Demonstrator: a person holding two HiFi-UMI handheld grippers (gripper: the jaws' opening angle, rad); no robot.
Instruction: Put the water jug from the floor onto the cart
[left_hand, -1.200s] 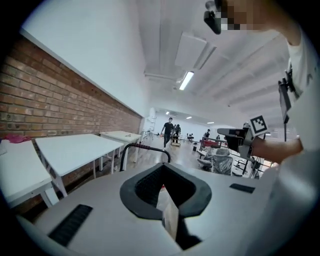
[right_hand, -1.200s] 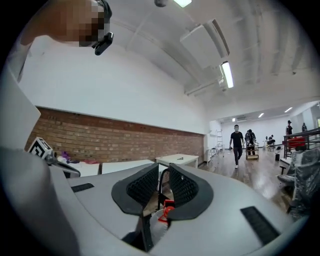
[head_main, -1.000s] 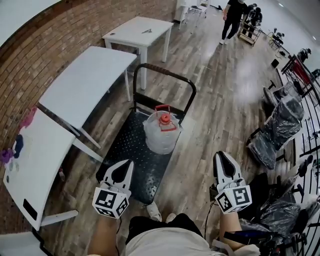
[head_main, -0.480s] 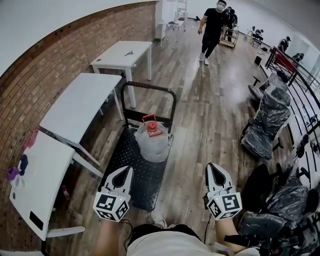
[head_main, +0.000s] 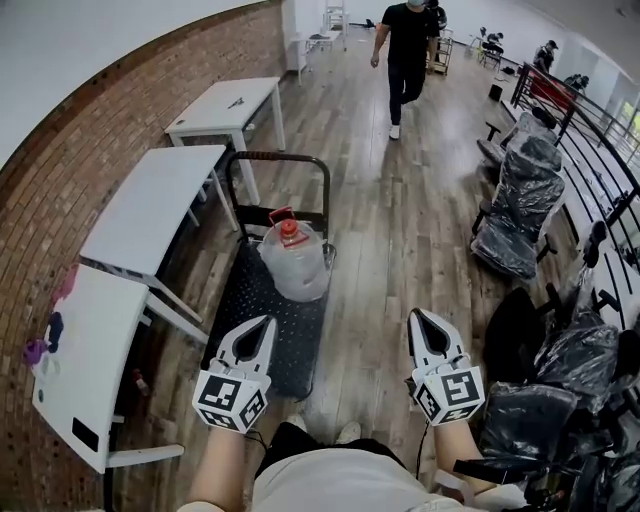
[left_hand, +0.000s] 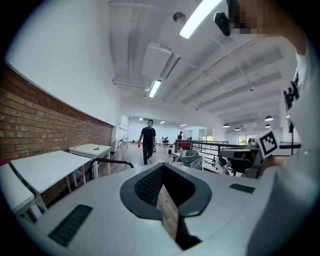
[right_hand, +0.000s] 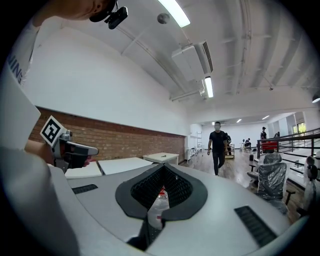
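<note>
The clear water jug (head_main: 291, 263) with its red cap stands upright at the far end of the black cart deck (head_main: 262, 325), just before the cart's push handle (head_main: 278, 157). My left gripper (head_main: 262, 322) hovers over the deck's near end, jaws together and holding nothing. To the right, above the wooden floor, my right gripper (head_main: 416, 316) is shut and holds nothing. Both are well short of the jug. In the right gripper view the jug (right_hand: 159, 200) shows through the narrow slit of the shut jaws. The left gripper view shows only floor through its slit.
White tables (head_main: 150, 195) line the brick wall on the left, close beside the cart. Plastic-wrapped chairs (head_main: 520, 200) and a railing stand along the right. A person in black (head_main: 405, 45) walks this way down the open wooden floor.
Both grippers have drawn back from the cart, and the jug now looks farther off on the deck. The person in black has walked closer.
</note>
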